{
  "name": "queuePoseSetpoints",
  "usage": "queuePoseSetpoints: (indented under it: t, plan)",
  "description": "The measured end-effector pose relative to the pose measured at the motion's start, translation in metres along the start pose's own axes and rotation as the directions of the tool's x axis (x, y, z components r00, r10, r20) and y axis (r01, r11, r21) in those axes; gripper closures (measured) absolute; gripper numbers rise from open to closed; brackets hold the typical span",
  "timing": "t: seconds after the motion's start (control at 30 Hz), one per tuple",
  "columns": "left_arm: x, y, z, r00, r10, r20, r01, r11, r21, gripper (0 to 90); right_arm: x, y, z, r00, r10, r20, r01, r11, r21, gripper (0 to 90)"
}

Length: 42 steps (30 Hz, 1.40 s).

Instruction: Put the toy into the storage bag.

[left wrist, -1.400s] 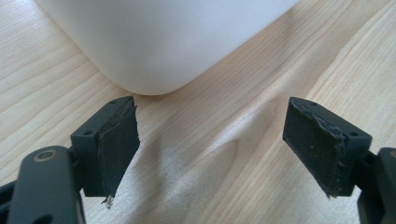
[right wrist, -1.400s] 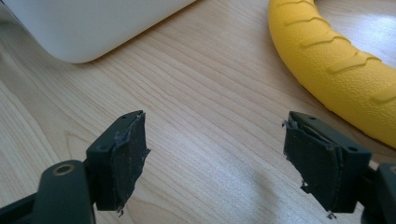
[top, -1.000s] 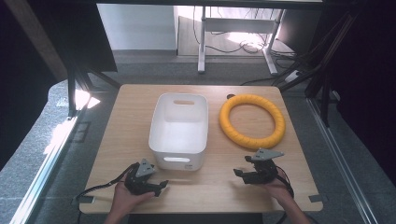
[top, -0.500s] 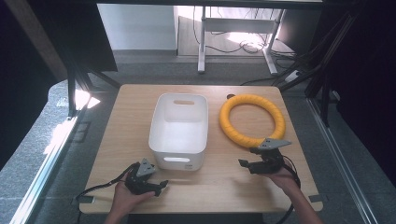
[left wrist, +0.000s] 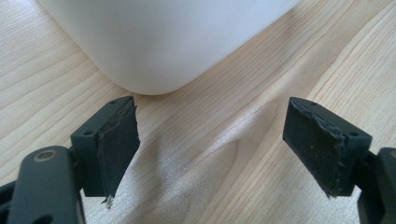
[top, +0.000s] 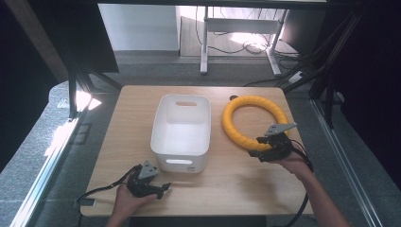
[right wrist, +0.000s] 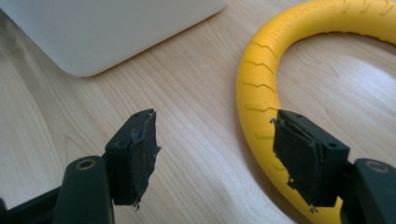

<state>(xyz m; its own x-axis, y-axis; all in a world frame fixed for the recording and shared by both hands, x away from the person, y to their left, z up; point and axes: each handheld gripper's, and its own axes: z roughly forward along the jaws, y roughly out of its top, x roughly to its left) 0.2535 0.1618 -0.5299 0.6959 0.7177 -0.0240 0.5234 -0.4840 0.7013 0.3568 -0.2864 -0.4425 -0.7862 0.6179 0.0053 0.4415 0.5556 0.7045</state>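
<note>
A: Far left first: left gripper [top: 150, 182] parked on the counter [top: 236, 189] just beside the near corner of the white bin [top: 181, 130], jaws wide apart, nothing between.

B: Bin empty inside, seen from above. Yellow ring [top: 255, 124] flat on the counter to the bin's right, apart from it.

A: Right gripper [top: 265, 150] up at the ring's near edge, jaws just been closing, not clamped yet; bare wood in the gap, ring against the outer pad.

B: So nothing done yet, by the look of it. Grasp, lift and carry all left.

A: Right gripper view [right wrist: 215, 154]: tread grooves and raised lettering on the ring [right wrist: 261, 88], lost from above. High view alone gives the bin's hollow and handle slots.
</note>
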Motion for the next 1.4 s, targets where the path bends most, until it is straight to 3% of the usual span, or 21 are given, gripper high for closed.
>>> queuePoseSetpoints:
  t: [0.33,0.7,1.07,1.4]
  plan:
    - [0.001,0.0,0.0,1.0,0.007,-0.003,-0.007,1.0,-0.002,18.6,-0.009,0.015,0.01,0.9994,-0.031,-0.013,0.032,0.9977,0.06,31.9]
    - [0.001,0.0,-0.001,1.0,0.007,-0.002,-0.007,1.0,-0.002,18.5,-0.023,0.025,0.023,0.9995,-0.03,-0.007,0.03,0.9918,0.124,32.4]
    - [0.0,0.0,0.0,1.0,0.006,-0.003,-0.006,1.0,0.0,18.5,-0.033,0.03,0.037,0.9988,-0.048,-0.011,0.049,0.9779,0.203,33.2]
    - [0.001,0.0,-0.001,1.0,0.009,-0.003,-0.009,1.0,-0.002,18.6,-0.043,0.029,0.047,0.9987,-0.047,-0.019,0.05,0.9686,0.244,33.5]
